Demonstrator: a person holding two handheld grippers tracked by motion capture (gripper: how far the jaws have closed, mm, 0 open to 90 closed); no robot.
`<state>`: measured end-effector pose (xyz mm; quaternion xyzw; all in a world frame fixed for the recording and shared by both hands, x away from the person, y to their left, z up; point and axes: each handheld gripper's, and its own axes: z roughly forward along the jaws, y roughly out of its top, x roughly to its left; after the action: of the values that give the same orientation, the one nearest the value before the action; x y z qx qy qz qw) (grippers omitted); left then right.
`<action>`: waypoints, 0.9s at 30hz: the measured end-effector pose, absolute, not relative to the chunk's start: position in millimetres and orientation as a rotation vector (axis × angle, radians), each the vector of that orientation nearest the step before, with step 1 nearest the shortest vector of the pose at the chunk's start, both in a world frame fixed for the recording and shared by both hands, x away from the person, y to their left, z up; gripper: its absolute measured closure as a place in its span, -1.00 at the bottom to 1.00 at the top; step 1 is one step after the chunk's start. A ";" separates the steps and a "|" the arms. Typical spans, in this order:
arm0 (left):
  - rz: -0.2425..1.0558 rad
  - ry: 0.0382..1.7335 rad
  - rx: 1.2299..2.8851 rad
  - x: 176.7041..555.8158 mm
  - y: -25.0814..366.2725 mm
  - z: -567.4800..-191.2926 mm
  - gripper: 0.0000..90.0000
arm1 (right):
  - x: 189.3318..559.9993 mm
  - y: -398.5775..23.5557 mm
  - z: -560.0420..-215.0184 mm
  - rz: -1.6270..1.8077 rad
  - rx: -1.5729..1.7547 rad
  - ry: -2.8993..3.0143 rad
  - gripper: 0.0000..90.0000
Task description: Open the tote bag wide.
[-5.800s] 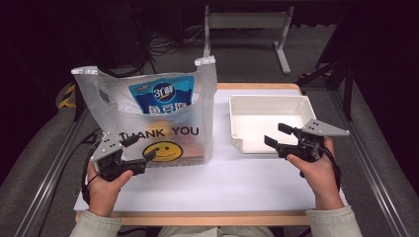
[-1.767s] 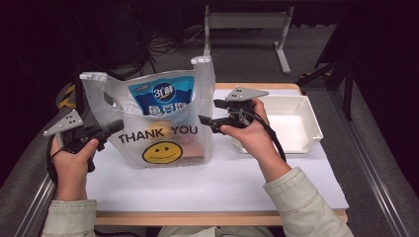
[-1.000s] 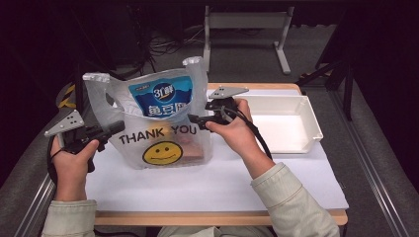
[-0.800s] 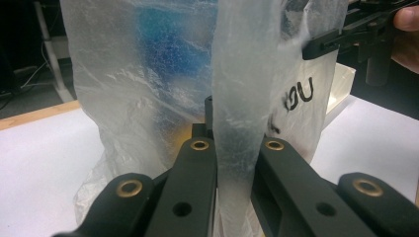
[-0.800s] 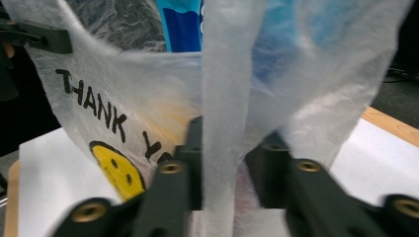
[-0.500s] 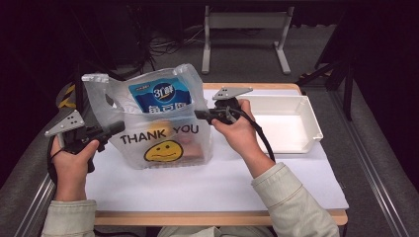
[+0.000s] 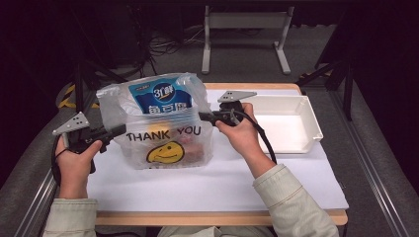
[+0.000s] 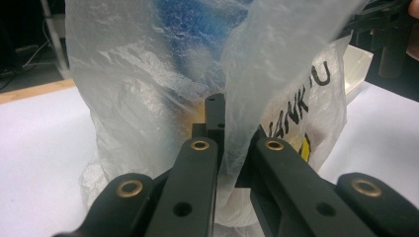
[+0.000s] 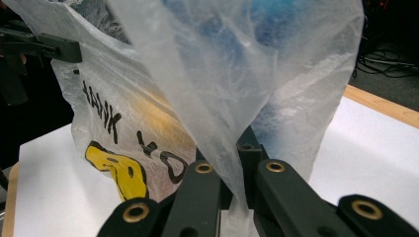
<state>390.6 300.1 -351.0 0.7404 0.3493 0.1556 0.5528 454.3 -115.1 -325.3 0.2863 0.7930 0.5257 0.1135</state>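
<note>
A clear plastic bag (image 7: 168,133) printed THANK YOU with a yellow smiley stands on the white table sheet. A blue packet (image 7: 160,98) and some reddish items show through it. My left gripper (image 7: 118,131) is shut on the bag's left side. In the left gripper view the jaws (image 8: 232,143) pinch a fold of the bag (image 8: 148,74). My right gripper (image 7: 202,117) is shut on the bag's right side. In the right gripper view a strip of the bag (image 9: 207,74) runs down between the closed jaws (image 9: 232,170).
A white tray (image 7: 311,123) sits at the right of the table, just beyond my right hand. The white sheet (image 7: 222,182) lies bare in front of the bag. A metal stand (image 7: 247,24) and cables are on the floor behind the table.
My right gripper moved onto the bag's right edge and closed on the plastic. The bag's top has slumped into a rounder shape. The left hand stayed put.
</note>
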 end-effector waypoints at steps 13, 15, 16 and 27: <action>0.330 0.873 1.780 402.1 302.1 -368.1 0.99 | 461.2 -118.4 -345.6 1.543 0.874 2.343 1.00; 0.321 0.881 1.789 403.8 302.1 -372.0 0.99 | 461.5 -118.7 -348.4 1.539 0.876 2.348 1.00; 0.316 0.886 1.794 404.3 301.4 -374.5 0.99 | 461.3 -118.9 -349.7 1.535 0.880 2.350 1.00; 0.250 0.925 1.827 409.5 301.1 -394.7 0.99 | 456.4 -124.2 -373.0 1.519 0.928 2.384 1.00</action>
<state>409.5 301.1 -394.7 0.7600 0.3848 0.1041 0.5133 456.4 -124.2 -373.0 0.3107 0.7985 0.5089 0.0832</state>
